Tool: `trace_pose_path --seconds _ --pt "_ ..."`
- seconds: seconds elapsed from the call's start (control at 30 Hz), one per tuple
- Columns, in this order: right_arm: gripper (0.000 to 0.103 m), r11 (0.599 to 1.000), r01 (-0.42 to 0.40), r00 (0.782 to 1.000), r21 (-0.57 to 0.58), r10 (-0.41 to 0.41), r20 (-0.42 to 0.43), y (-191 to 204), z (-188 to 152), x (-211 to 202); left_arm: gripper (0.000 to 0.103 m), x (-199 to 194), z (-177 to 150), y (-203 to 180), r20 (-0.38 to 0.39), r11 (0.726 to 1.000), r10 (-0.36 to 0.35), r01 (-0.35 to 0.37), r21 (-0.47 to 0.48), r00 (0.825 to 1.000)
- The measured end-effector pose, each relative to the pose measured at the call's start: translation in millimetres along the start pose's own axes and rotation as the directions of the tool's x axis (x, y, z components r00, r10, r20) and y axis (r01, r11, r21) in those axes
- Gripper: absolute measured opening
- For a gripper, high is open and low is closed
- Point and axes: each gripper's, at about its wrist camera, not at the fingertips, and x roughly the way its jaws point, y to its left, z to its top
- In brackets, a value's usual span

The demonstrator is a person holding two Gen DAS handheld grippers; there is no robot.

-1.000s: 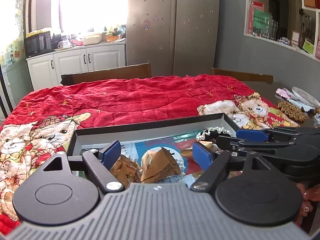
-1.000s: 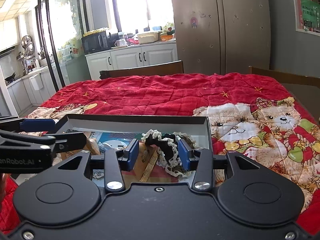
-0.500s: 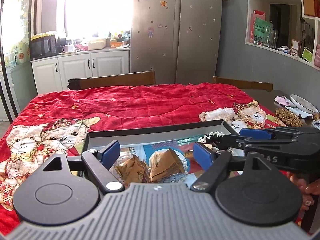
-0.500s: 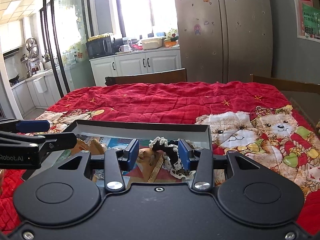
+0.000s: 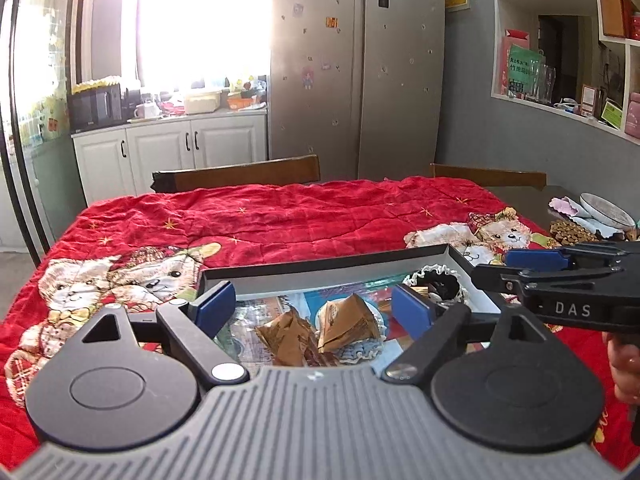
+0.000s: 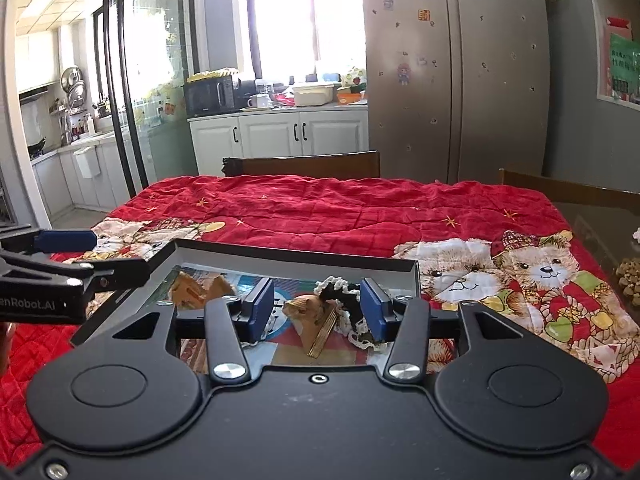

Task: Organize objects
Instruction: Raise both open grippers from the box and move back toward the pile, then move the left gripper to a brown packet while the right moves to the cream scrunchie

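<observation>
While a tall steel fridge (image 5: 356, 68) and white cabinets (image 6: 280, 136) filled the back of the room, the table in front lay under a red quilt (image 5: 280, 216) printed with teddy bears; two wooden chair backs (image 6: 304, 164) showed past its far edge. On the quilt sat a shallow dark-rimmed box (image 6: 296, 254) with a pale inner wall and a colourful printed floor; it held all the small things in sight. Two crumpled brown paper wrappers (image 5: 320, 326) lay touching each other near the middle of the box; a black scrunchie with white lace trim (image 6: 340, 292) lay toward its right end, close to the corner, with a brown packet with a gold edge (image 6: 312, 320) just beside it on the left.

Both tools hung above the near side of the box, tilted downward. The left gripper (image 5: 312, 308) stood wide and its jaws were opening; the paper wrappers showed in the gap below, but neither pad touched them — it held nothing. The right gripper (image 6: 318, 308) stood at a narrower spread, its jaws opening too; the scrunchie and the gold-edged packet showed between and beyond the blue pads, lying on the box floor and not pinched. Off the quilt to the right, a dish (image 5: 608, 210) and a brown beaded mat (image 5: 570, 232) lay on bare table.
</observation>
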Motion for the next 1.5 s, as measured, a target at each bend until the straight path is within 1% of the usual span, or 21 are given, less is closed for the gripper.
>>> trace_pose_path --seconds 0.13,0.37,0.63,0.87,1.13,1.33,1.5 --pt "0.049 1.000 0.005 1.000 -0.027 -0.005 0.003 7 -2 -12 0.093 -13 -1 3 0.014 1.000 0.005 -0.005 0.003 1.000" --pt "0.050 0.998 0.005 1.000 -0.066 -0.005 0.000 17 -9 -33 0.094 -35 -8 6 0.032 0.999 0.014 -0.015 0.029 0.999" --pt "0.051 0.996 0.001 1.000 -0.087 -0.001 -0.001 27 -19 -57 0.096 -57 -22 9 0.038 0.998 0.014 -0.016 0.055 0.999" --pt "0.051 0.995 -0.015 1.000 -0.102 0.014 -0.009 36 -35 -75 0.098 -74 -39 10 0.044 0.997 0.018 -0.021 0.080 0.999" --pt "0.052 0.992 -0.049 0.998 -0.115 0.044 -0.045 49 -54 -76 0.098 -79 -54 11 0.017 0.996 0.011 -0.012 0.083 1.000" --pt "0.053 0.992 -0.055 0.997 -0.116 0.047 -0.067 53 -67 -72 0.098 -76 -64 11 -0.009 0.996 0.006 -0.005 0.088 1.000" --pt "0.053 0.993 -0.068 0.994 -0.091 0.060 -0.090 52 -75 -67 0.098 -72 -72 12 -0.033 0.996 -0.001 0.004 0.089 0.999"
